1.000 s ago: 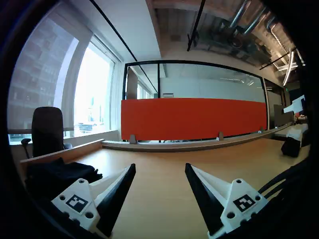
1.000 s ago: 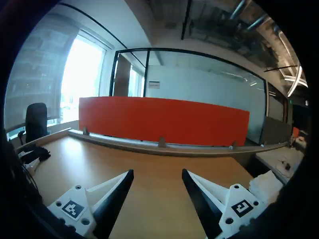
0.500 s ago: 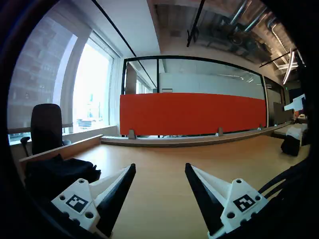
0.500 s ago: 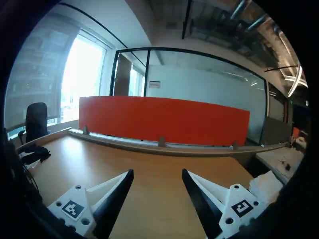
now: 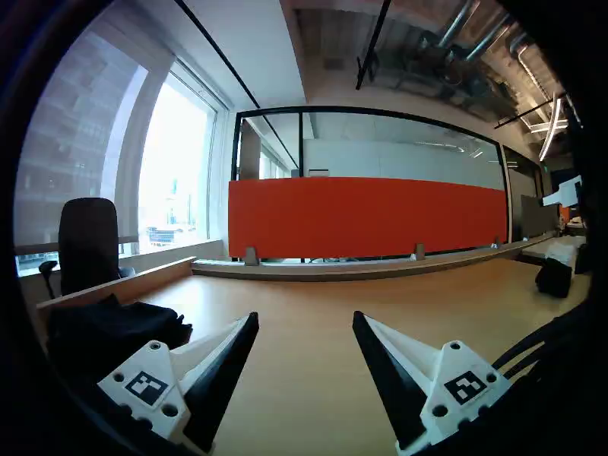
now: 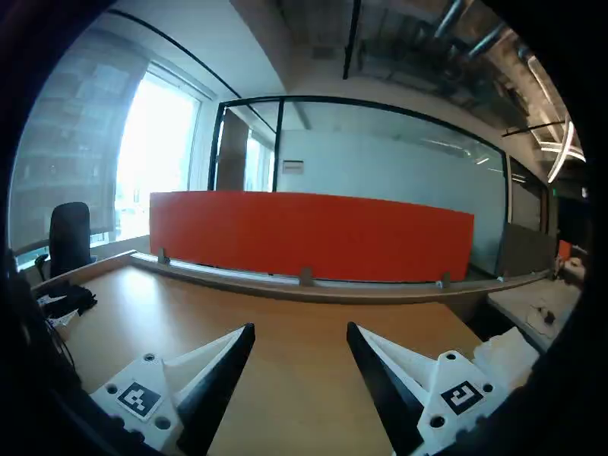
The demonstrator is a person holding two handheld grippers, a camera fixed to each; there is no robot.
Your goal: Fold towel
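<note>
Left tool [image 5: 304, 319] spread wide, clamping nothing, its black-edged white fingers [image 5: 228, 357] level just above a light wooden desk [image 5: 304, 289]. Far left: black office chair [image 5: 90, 243] behind the desk's raised edge, in front of a bright window [image 5: 175, 182]. Below the chair, heap of black fabric [image 5: 114, 334] lying on the desk beside the left finger. Across the middle, long orange partition panel [image 5: 365, 216] standing along the desk's far edge, with a glass wall above it. Far right: small black object [image 5: 555, 277] on the desk, and black cables [image 5: 539, 342] crossing the lower corner by the right finger.

Right tool [image 6: 300, 328] likewise apart and empty, low over the same desk. At left, chair and black fabric, small and distant. Orange panel across the centre. At right, white crumpled towel [image 6: 505, 353] just beyond the right finger, near the desk's right end, touched by neither finger; cannot tell whether resting on the desk or beside it.
</note>
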